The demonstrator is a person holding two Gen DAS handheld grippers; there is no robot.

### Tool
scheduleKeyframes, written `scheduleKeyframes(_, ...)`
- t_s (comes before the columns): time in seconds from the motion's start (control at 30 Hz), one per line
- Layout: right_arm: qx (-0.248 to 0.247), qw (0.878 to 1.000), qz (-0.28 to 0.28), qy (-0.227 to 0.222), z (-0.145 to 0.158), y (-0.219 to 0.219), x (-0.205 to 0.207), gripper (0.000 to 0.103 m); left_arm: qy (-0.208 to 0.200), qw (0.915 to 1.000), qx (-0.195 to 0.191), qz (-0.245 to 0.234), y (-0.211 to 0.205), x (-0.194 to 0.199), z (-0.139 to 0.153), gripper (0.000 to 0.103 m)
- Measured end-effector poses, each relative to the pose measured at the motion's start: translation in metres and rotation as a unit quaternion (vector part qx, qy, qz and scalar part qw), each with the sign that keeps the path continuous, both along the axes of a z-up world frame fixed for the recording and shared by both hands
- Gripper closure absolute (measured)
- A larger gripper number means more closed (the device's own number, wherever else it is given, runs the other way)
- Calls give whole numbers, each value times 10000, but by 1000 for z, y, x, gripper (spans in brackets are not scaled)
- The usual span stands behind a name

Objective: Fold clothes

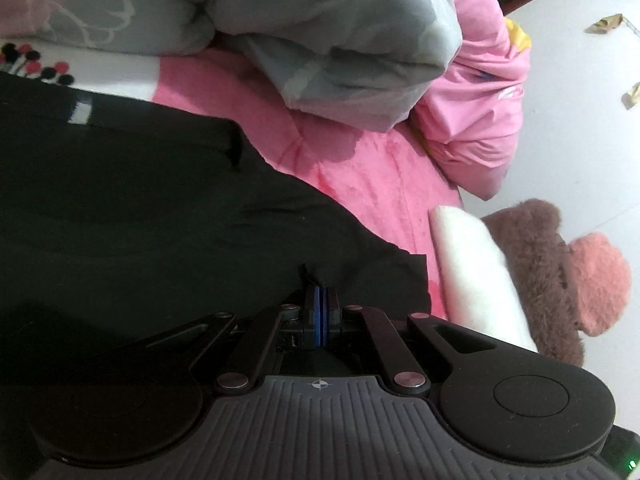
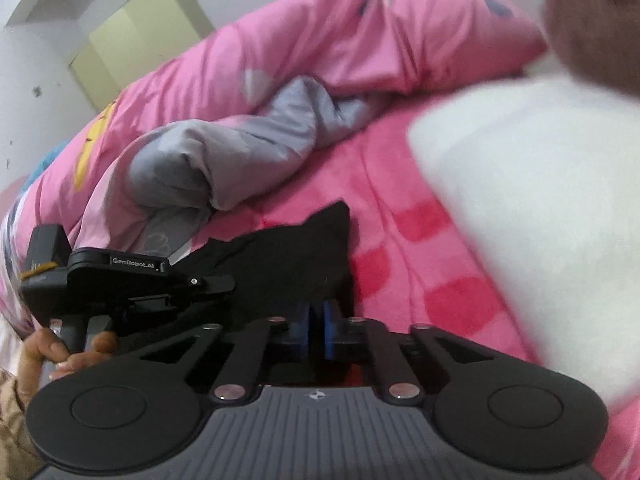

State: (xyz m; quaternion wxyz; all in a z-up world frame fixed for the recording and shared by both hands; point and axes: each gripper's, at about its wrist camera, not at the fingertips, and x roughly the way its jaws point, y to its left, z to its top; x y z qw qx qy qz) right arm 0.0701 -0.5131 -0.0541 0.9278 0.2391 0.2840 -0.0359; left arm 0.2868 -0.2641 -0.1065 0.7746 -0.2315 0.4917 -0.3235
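Left wrist view: the left gripper [image 1: 320, 300], at 6 o'clock, is clenched on a bunched edge of the black garment [image 1: 140, 208], a tuft of cloth rising just beyond the blue pads [image 1: 319, 312]. The garment spreads from 6 o'clock to 9 o'clock over the pink plush blanket [image 1: 360, 184] covering the bed, with a pale tag [image 1: 82, 112] near its far edge at 10 o'clock. A grey quilt [image 1: 340, 40] lies heaped at 12 o'clock, a pink quilt [image 1: 480, 100] at 2 o'clock, and a white pillow [image 1: 476, 272] with a brown plush toy [image 1: 552, 280] at 4 o'clock.

Right wrist view: the right gripper [image 2: 318, 332], at 6 o'clock, has its pads nearly together at the garment's near corner [image 2: 288, 264]; black cloth lies around and behind the pads, and the grip reads as closed on it, though the nip itself is in shadow. The left gripper appears at 9 o'clock, held in a person's hand [image 2: 68, 352]. The white pillow [image 2: 540, 208] fills 3 o'clock.

Progress, as judged: both corners of one edge appear gathered and the garment lies largely flat, with no completed fold visible. The fold itself, carrying this edge across to the opposite one and smoothing, remains to be done. Whether the garment is a shirt or trousers cannot be told.
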Motion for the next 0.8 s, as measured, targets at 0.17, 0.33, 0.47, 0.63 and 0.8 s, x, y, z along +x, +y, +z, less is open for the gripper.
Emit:
scheduleKeyframes(0.17,-883,9951,182,-409,28,37,-13,101,-274,9995,-18,139,20,-8,28,103)
scheduleKeyframes(0.33,-2039,9733,798,-691,41,90,-26,101,-665,9973,219,209,43,-21,58,103)
scheduleKeyframes(0.47,-2979,9416,1429,-644,31,133,-30,101,-958,9930,642,244,56,-30,63,103)
scheduleKeyframes(0.63,-4054,8901,2027,-481,6,179,-29,101,-1214,9842,1252,324,64,-31,49,103)
scheduleKeyframes(0.8,-4423,8562,2626,-489,-9,204,-36,100,-1105,9825,1458,358,83,-31,41,103)
